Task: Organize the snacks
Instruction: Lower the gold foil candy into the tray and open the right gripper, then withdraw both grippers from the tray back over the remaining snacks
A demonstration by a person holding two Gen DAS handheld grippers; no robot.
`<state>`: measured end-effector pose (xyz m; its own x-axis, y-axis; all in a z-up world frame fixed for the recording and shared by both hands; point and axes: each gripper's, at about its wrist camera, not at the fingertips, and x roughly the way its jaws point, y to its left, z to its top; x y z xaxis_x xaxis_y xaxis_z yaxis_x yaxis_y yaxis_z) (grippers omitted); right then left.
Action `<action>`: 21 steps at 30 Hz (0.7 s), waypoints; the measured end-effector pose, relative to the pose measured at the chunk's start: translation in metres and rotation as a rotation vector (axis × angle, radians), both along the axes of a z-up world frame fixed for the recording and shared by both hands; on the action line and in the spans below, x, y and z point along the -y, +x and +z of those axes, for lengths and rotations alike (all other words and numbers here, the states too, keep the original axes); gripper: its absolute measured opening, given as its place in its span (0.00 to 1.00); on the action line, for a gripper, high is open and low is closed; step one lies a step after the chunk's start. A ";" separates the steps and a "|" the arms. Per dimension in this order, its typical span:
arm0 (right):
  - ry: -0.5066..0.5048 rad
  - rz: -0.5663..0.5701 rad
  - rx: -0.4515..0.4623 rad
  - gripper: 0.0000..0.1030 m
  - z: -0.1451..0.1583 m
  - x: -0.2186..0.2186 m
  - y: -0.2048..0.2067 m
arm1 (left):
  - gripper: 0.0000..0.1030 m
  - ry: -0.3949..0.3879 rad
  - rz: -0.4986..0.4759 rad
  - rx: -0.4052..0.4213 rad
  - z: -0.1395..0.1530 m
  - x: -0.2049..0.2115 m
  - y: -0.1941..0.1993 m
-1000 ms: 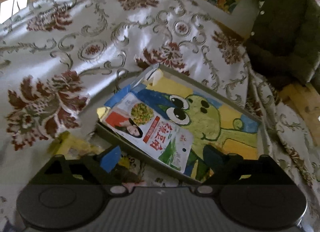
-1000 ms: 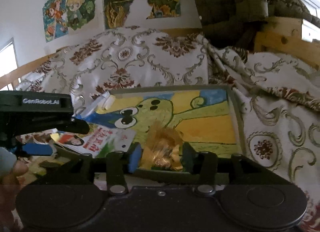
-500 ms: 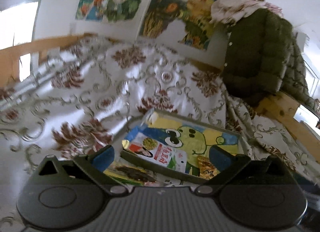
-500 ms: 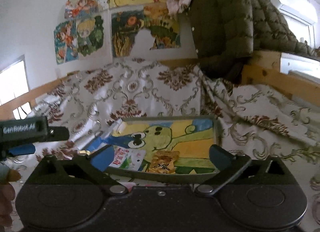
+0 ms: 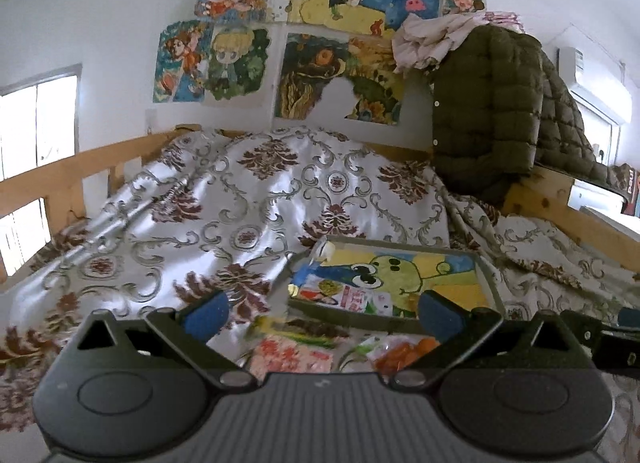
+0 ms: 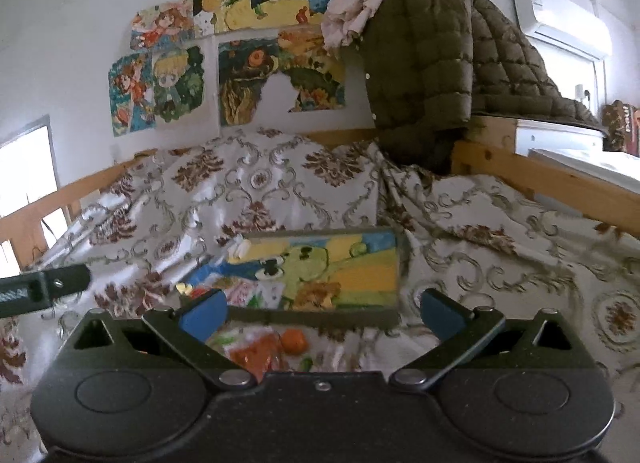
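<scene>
On the bed, the frog-painted tray [image 5: 486, 283] holds a white snack packet [image 5: 352, 297] at its left end and a golden crinkly snack [image 6: 318, 295] near its front edge. More packets, an orange-filled bag [image 6: 260, 355] among them, lie on the floral bedspread [image 5: 260, 199] just before the tray. My left gripper [image 5: 320, 313] and right gripper [image 6: 320, 309] both gape wide, nothing between them, the right's jaws just sprung apart.

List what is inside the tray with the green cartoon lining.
The tray holds a white snack packet at its left end and a golden-brown snack bag near its front wall. The cartoon lining covers the bottom; anything beneath it or the packets is hidden.
</scene>
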<state>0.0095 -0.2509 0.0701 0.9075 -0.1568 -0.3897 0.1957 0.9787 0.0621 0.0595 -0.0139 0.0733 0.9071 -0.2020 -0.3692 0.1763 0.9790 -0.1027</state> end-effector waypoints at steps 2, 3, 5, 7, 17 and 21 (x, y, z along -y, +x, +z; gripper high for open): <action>0.002 -0.005 -0.007 0.99 0.000 -0.003 -0.011 | 1.00 0.019 0.007 0.001 -0.001 -0.005 -0.015; 0.002 -0.007 -0.011 0.99 0.000 -0.005 -0.016 | 1.00 0.030 0.009 -0.001 -0.002 -0.007 -0.021; -0.007 -0.015 -0.021 0.99 -0.001 -0.010 -0.026 | 1.00 0.050 0.018 -0.005 -0.005 -0.011 -0.034; -0.015 -0.022 -0.029 0.99 -0.003 -0.015 -0.037 | 1.00 0.060 0.024 -0.008 -0.008 -0.016 -0.048; -0.011 -0.034 -0.100 0.99 -0.016 -0.031 -0.068 | 1.00 0.091 0.043 -0.065 -0.026 -0.033 -0.080; -0.024 -0.029 -0.132 0.99 -0.023 -0.035 -0.070 | 1.00 0.108 0.041 -0.086 -0.032 -0.031 -0.080</action>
<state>-0.0604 -0.2159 0.0474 0.8434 -0.1929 -0.5015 0.2289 0.9734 0.0107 -0.0208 0.0175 0.0411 0.8781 -0.1202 -0.4632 0.1310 0.9913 -0.0089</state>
